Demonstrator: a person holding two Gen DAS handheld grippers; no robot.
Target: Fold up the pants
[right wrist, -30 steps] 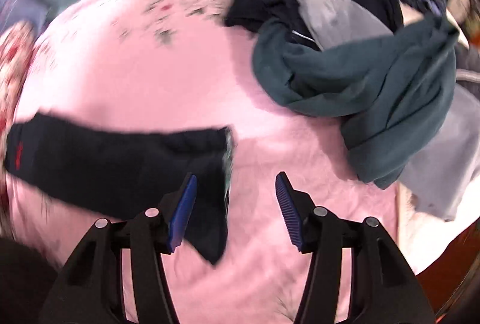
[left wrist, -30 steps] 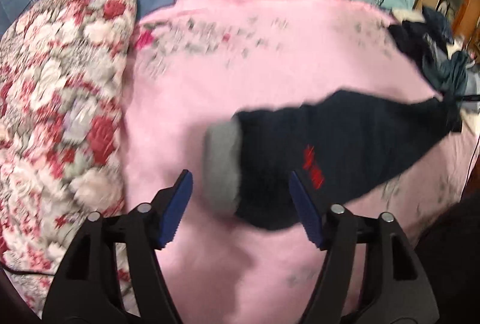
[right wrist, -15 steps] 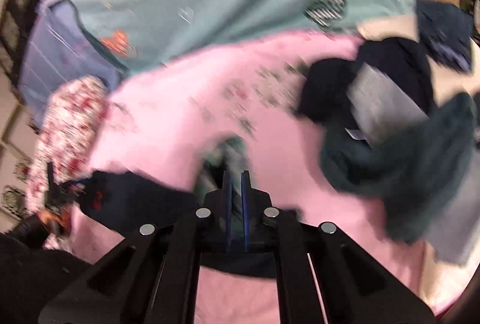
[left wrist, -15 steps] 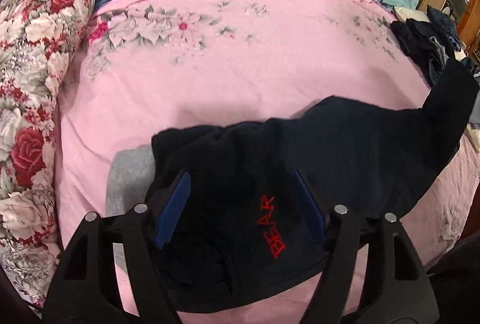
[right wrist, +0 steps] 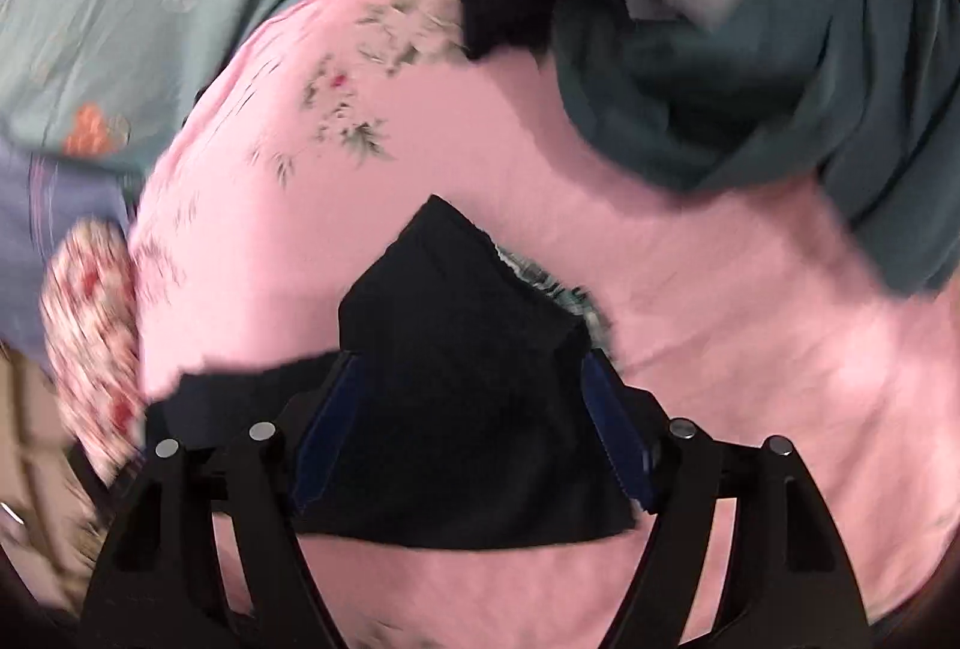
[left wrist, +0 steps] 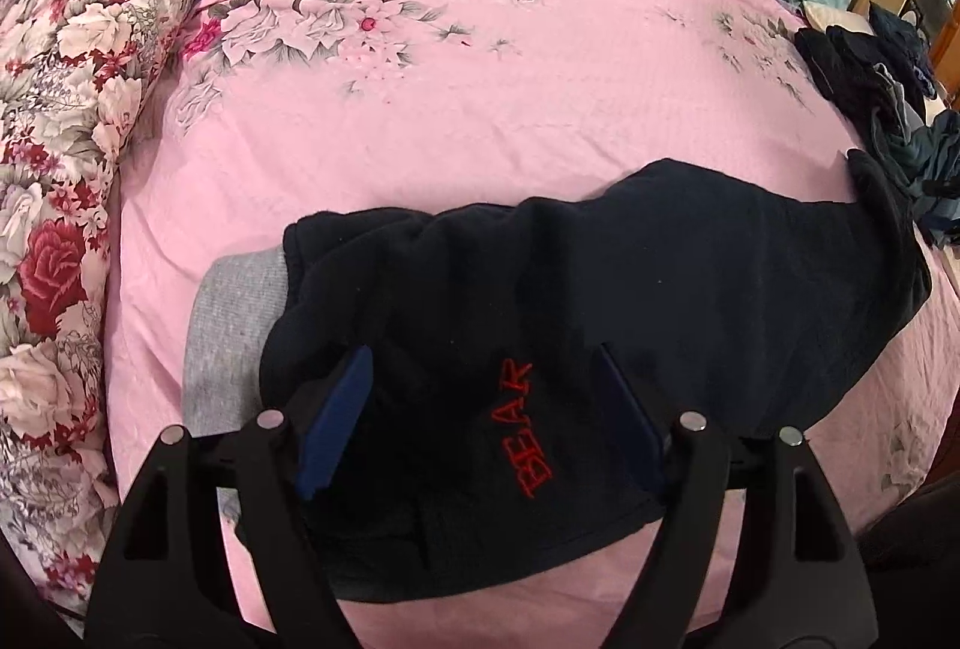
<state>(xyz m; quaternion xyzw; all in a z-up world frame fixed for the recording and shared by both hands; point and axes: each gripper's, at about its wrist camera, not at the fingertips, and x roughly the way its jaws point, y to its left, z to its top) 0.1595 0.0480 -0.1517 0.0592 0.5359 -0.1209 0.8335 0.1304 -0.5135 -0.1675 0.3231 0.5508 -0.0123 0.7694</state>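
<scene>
While the dark pants [left wrist: 600,301] lie folded across the pink sheet [left wrist: 480,108], the left gripper [left wrist: 486,397] and right gripper [right wrist: 468,397] hang over them with jaws spread wide, apparently gripping nothing, though the right view is blurred.

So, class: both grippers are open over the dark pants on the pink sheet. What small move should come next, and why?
Probably close the left gripper on the bunched waist of the pants: its fingers straddle the cloth, which lies rumpled beside the grey band.
</scene>
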